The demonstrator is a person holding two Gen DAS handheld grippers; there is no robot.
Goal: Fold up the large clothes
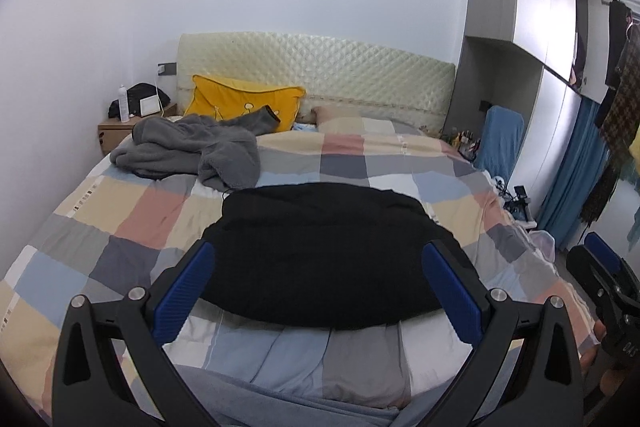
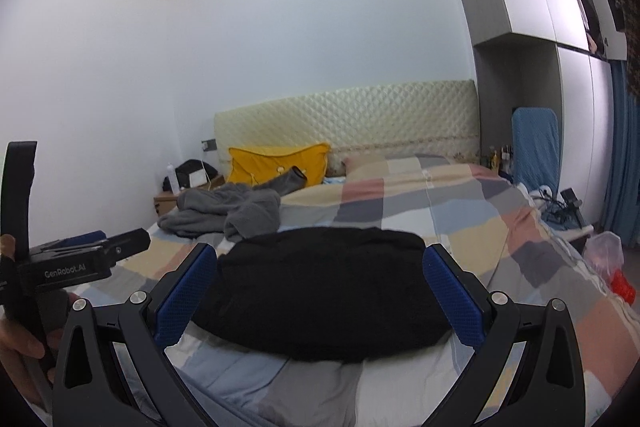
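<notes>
A black garment lies folded into a compact rectangle on the checked quilt near the foot of the bed; it also shows in the right wrist view. My left gripper is open and empty, held above the garment's near edge. My right gripper is open and empty, held the same way. A crumpled grey fleece garment lies at the far left of the bed, also in the right wrist view. The left gripper's body shows at the left of the right wrist view.
A yellow pillow leans on the quilted headboard. A wooden nightstand with a bottle stands far left. White wardrobes, a blue chair, cables and a plastic bag are along the bed's right side.
</notes>
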